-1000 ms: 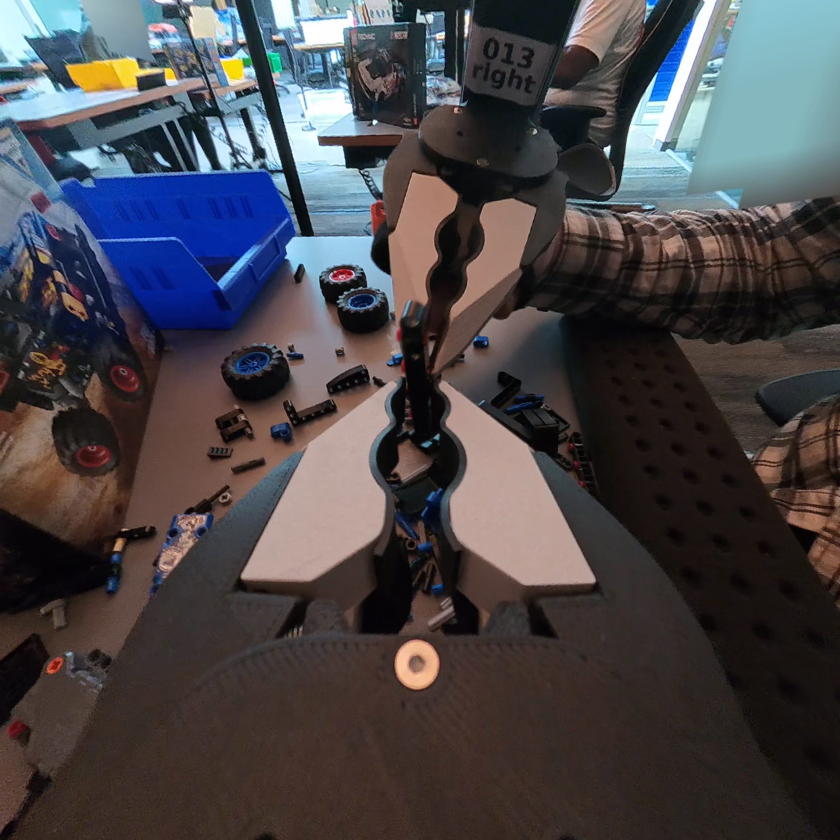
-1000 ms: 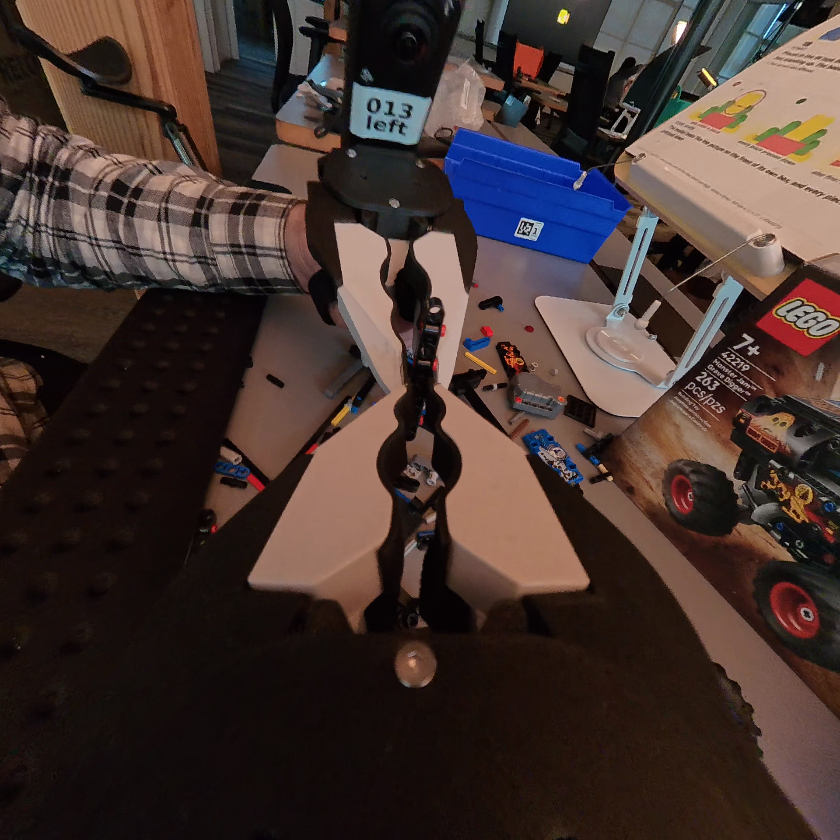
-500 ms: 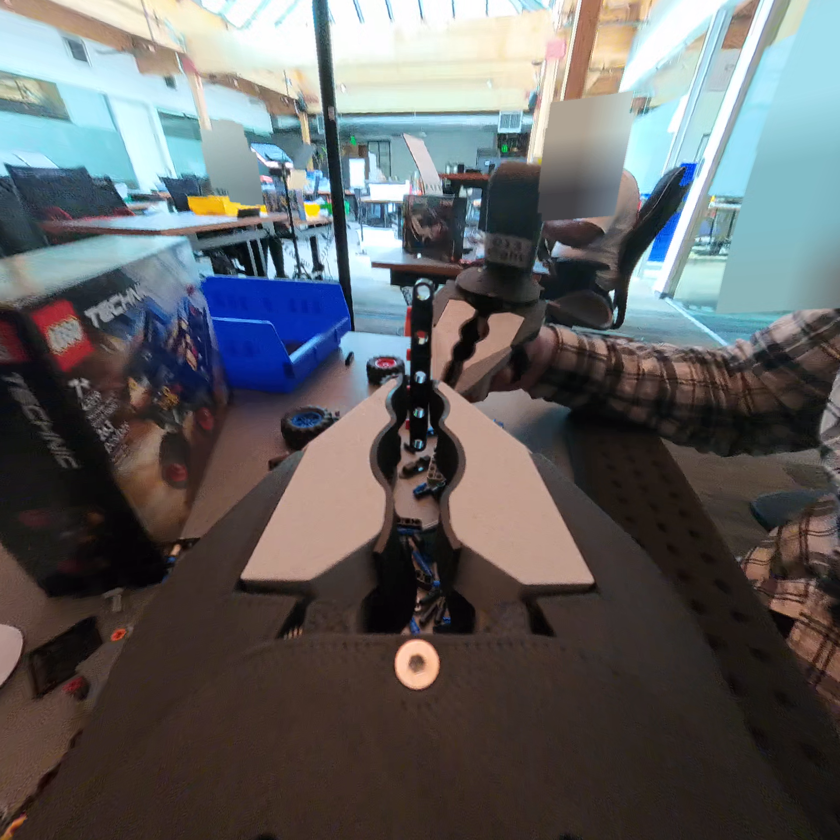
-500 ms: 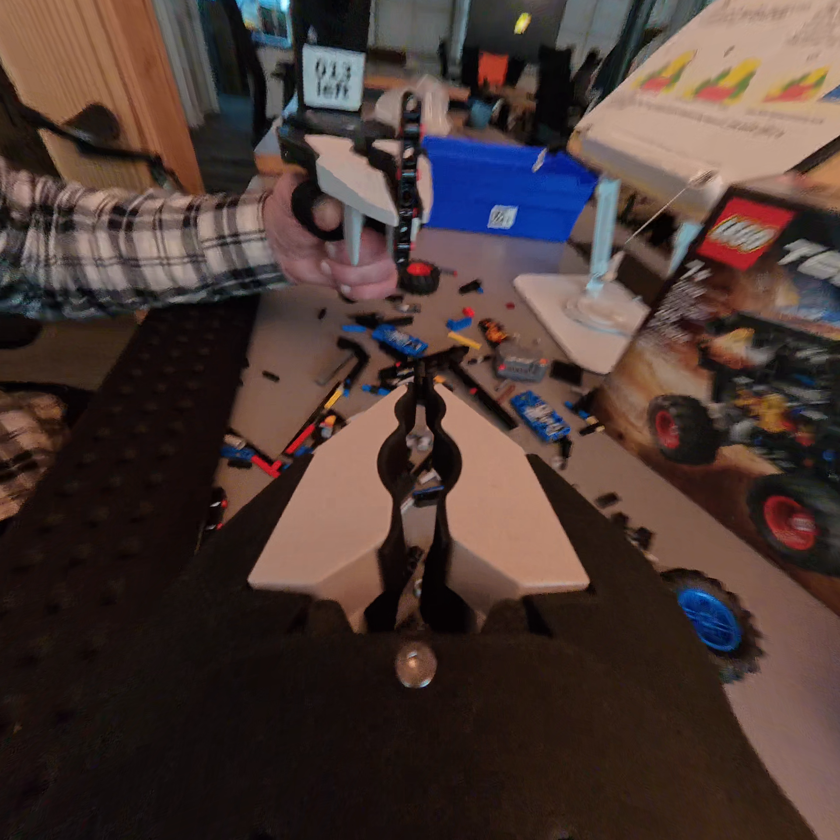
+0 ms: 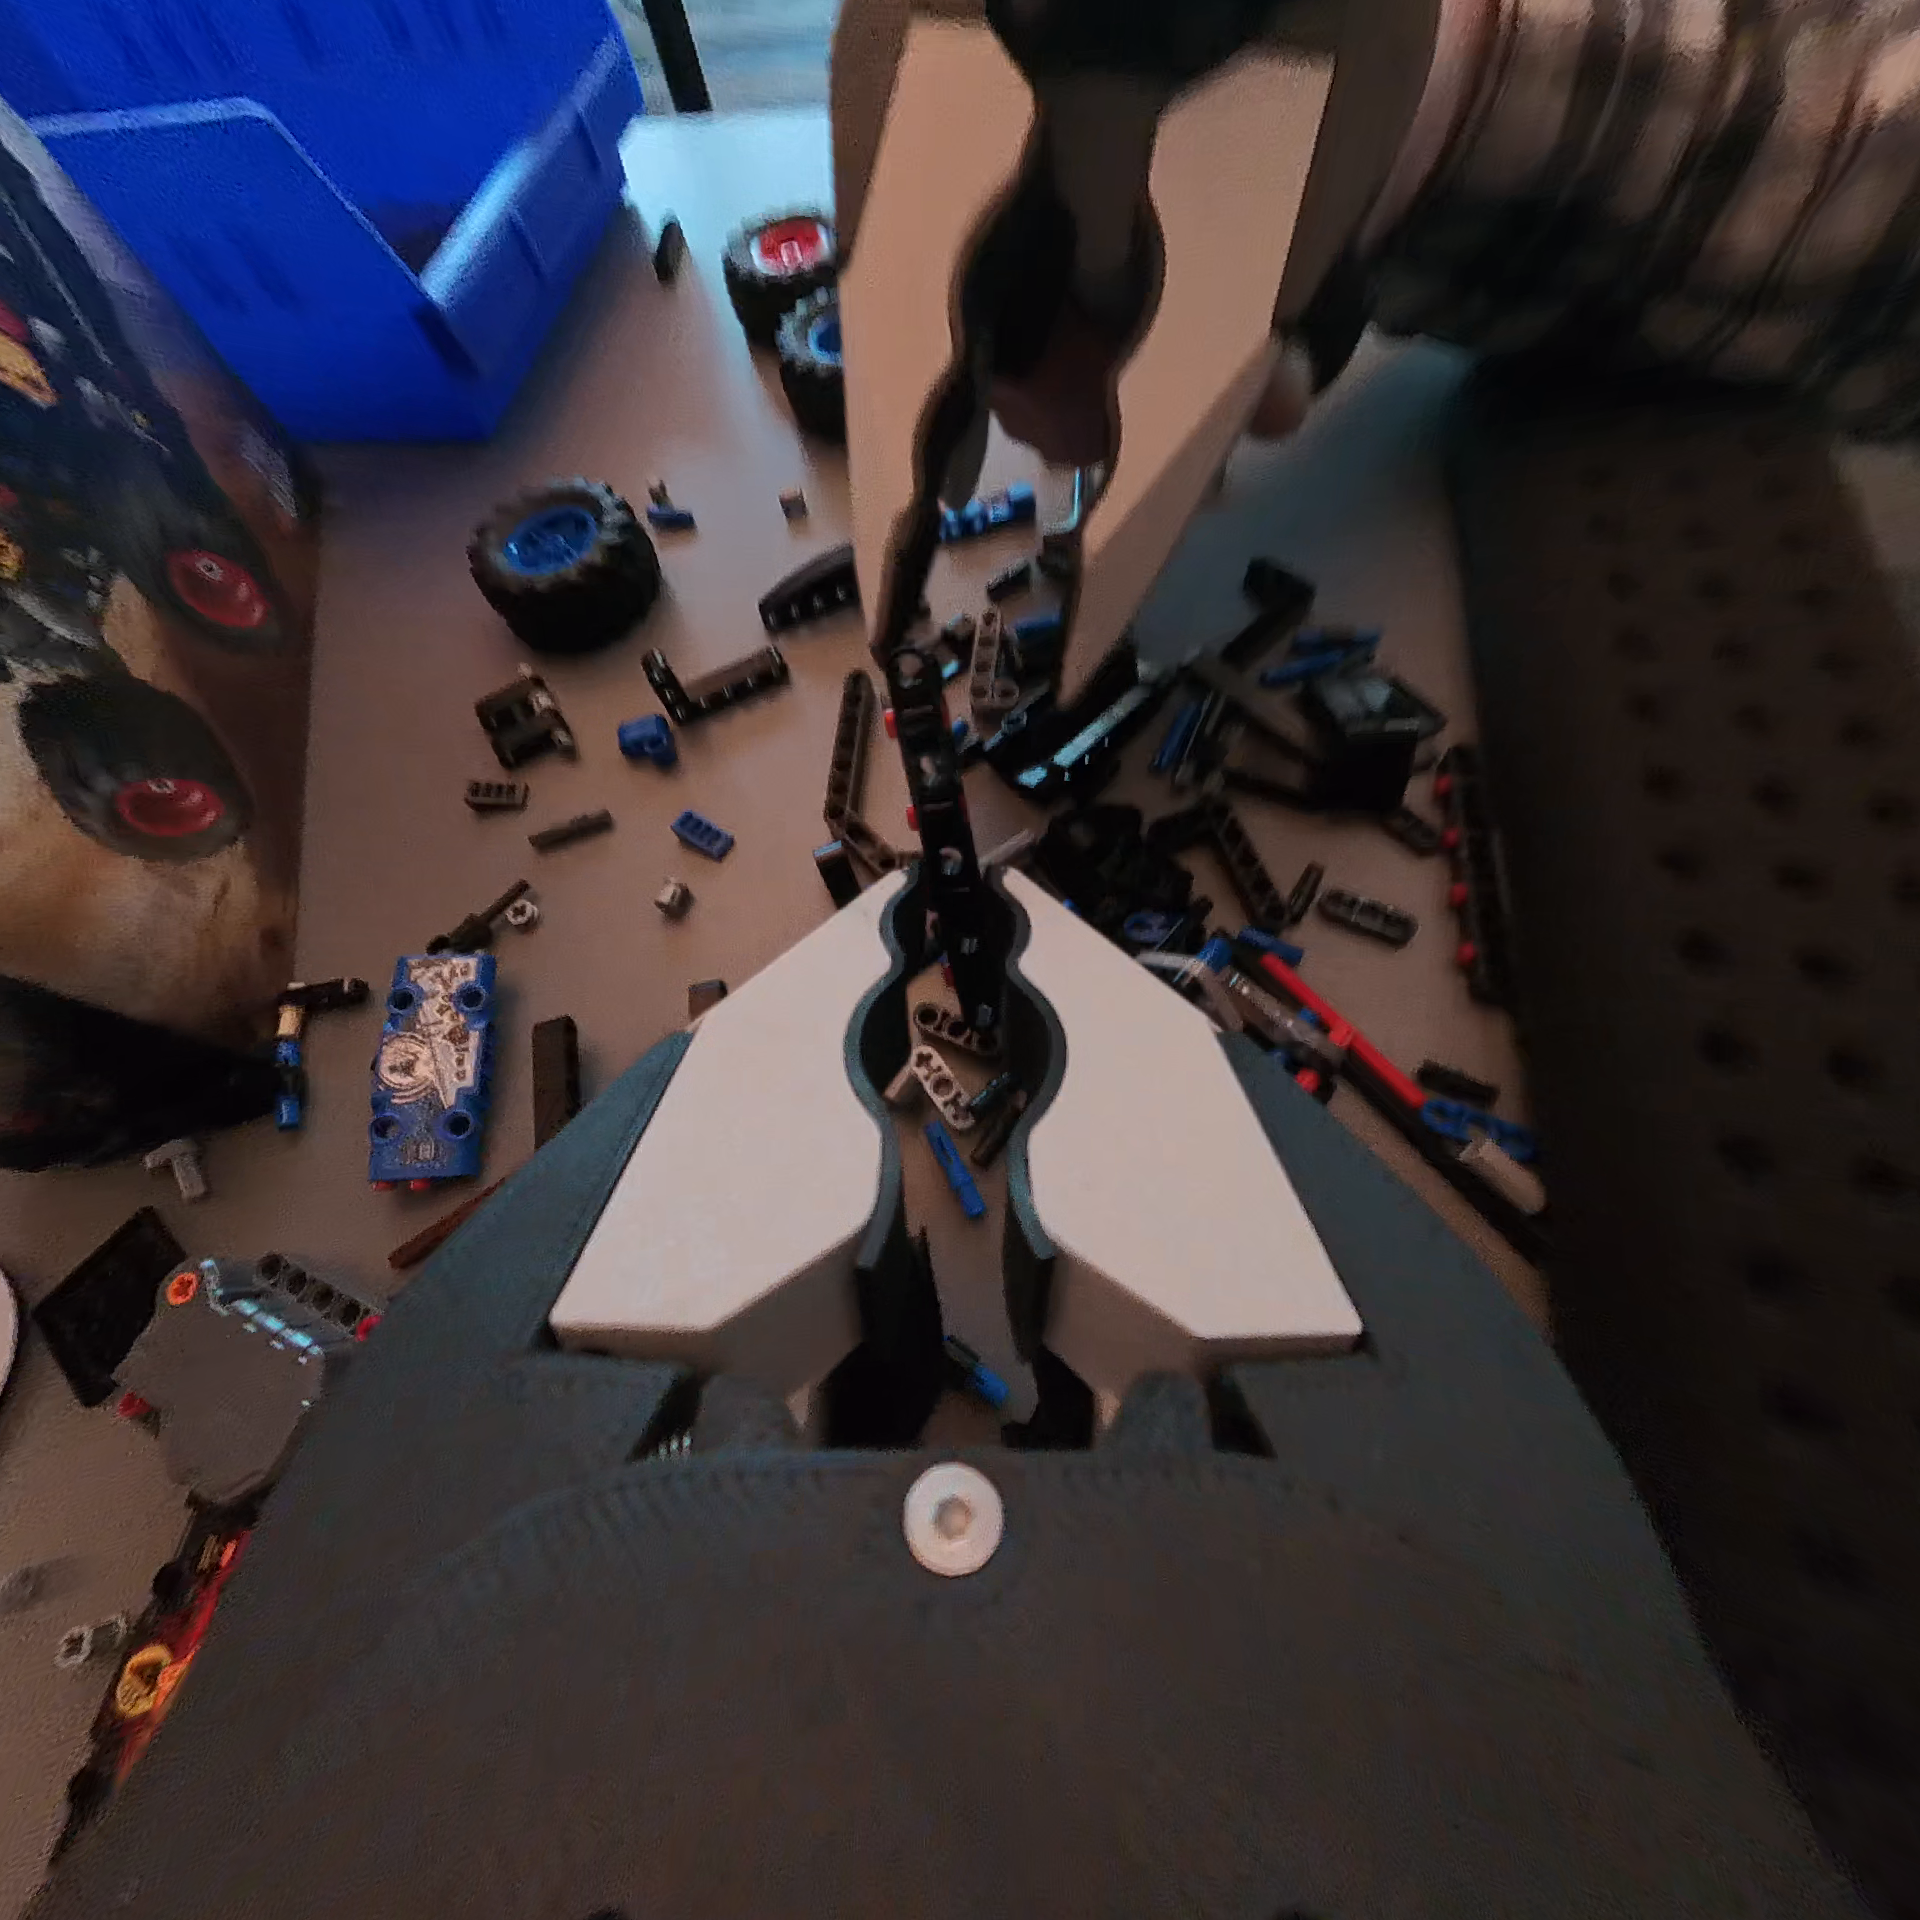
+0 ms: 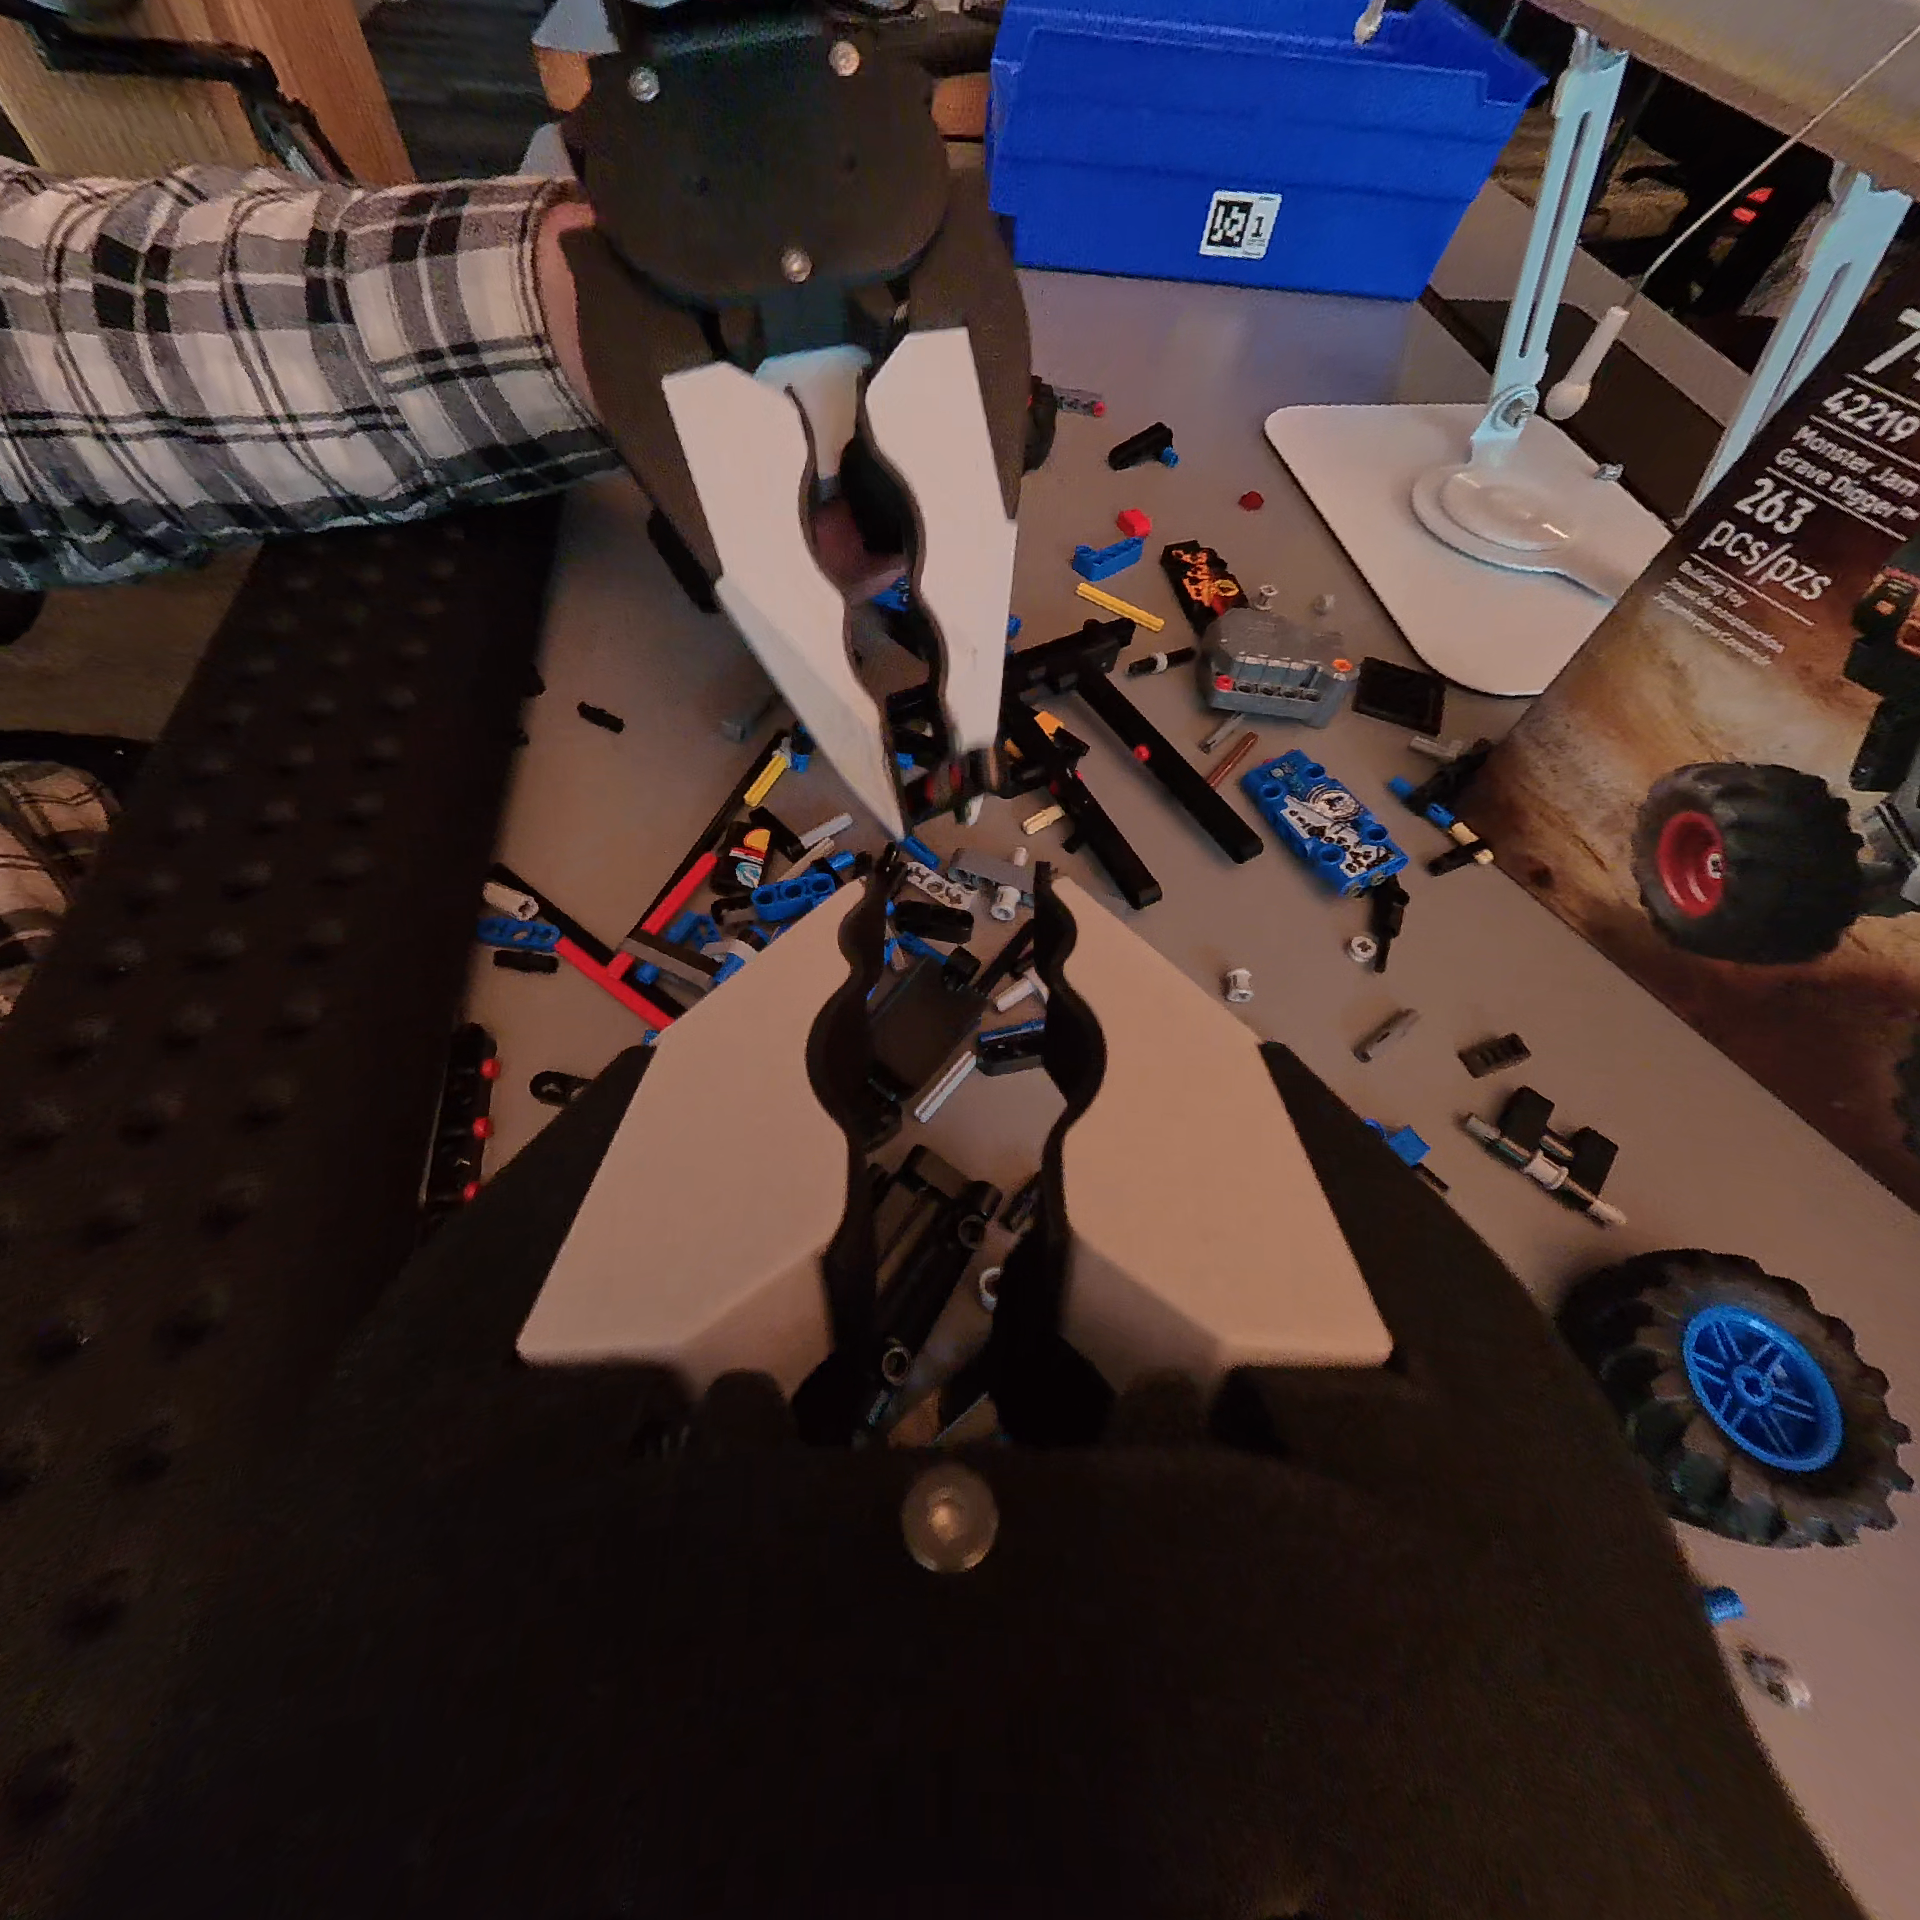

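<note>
Loose toy bricks (image 5: 1226,790) mid-table (image 5: 416,644), bin (image 5: 312,208) behind, toy box (image 5: 114,582) left

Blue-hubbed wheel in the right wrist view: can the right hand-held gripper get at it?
Probably yes. The right hand-held gripper is open and empty, and the wheel lies alone beside it, clear of the parts pile. Nothing blocks the way.

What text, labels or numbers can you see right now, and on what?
I don't copy writing out; this is what bears it.
Toy set box: printed words and numbers, legible.
White sticker on the blue bin: a code mark and a digit.
Blue printed panel: markings too small to read.
Left gripper, shut on a black beam: no writing visible.
</note>
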